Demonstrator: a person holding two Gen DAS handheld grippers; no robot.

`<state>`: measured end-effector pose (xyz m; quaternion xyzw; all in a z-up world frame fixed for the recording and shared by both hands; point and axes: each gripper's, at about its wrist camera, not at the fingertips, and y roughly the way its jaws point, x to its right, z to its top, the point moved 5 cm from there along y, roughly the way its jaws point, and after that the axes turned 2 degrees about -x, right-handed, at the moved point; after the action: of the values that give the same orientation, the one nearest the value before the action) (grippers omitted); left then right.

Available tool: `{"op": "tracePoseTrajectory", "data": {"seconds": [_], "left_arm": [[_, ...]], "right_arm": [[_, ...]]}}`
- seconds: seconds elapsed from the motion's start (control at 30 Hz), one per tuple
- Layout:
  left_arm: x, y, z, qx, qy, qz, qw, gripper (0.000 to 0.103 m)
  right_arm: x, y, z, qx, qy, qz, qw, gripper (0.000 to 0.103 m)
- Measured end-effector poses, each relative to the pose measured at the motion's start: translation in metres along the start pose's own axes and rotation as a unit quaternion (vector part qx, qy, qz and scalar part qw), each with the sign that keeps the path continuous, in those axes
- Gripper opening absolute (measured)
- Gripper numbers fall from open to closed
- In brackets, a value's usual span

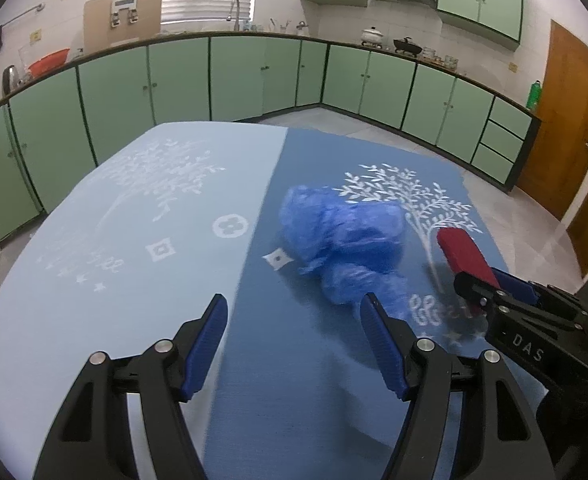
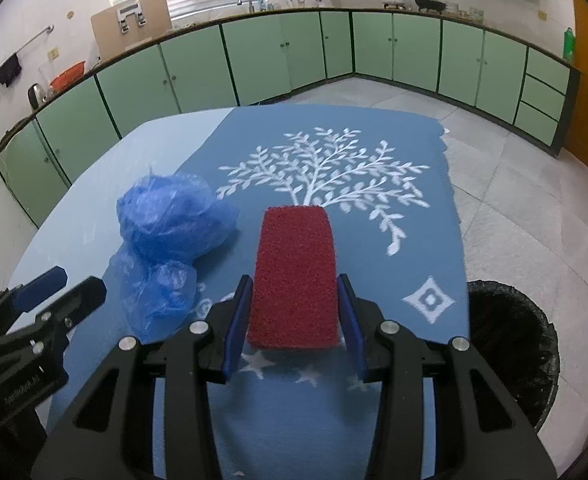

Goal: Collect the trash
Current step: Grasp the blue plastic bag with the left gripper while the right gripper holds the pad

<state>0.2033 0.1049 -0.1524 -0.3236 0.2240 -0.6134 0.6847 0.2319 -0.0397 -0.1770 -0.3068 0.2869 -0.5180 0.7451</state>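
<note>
White letters "DAS" show on the black body of the right gripper point(image 1: 489, 280), seen from the left wrist. The left gripper point(image 2: 60, 284) carries a small white label too blurred to read.

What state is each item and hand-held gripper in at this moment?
Red sponge: lying on the tablecloth, clamped between the pads.
Right hand-held gripper: shut on the red sponge.
Left hand-held gripper: open, holding nothing.
Blue plastic bag: crumpled, loose on the tablecloth.
Trash bin: open, black liner, beside the table.
</note>
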Motion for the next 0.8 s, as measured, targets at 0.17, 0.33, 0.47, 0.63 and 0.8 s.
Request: {"op": "tracePoseTrajectory", "data": {"seconds": [0.17,0.33,0.47,0.63,0.8], "left_arm": [[0.017,0.004,0.002,-0.001,0.008,-0.011,0.9999,0.069],[0.032,0.019,0.006,-0.012,0.016,-0.01,0.9998,0.069],[0.038,0.031,0.007,-0.023,0.014,-0.005,0.9996,0.069],[0.046,0.045,0.006,-0.034,0.014,0.002,0.9993,0.069],[0.045,0.055,0.003,-0.05,0.007,0.005,0.9987,0.069]], "right_arm": [[0.009,-0.005,0.002,0.005,0.007,-0.004,1.0,0.04],[0.018,-0.006,0.003,0.006,0.013,-0.006,1.0,0.04],[0.023,-0.005,0.002,0.006,0.015,-0.007,1.0,0.04],[0.03,-0.001,0.0,0.003,0.02,-0.005,1.0,0.04],[0.032,0.0,-0.002,0.001,0.02,-0.003,1.0,0.04]]}}
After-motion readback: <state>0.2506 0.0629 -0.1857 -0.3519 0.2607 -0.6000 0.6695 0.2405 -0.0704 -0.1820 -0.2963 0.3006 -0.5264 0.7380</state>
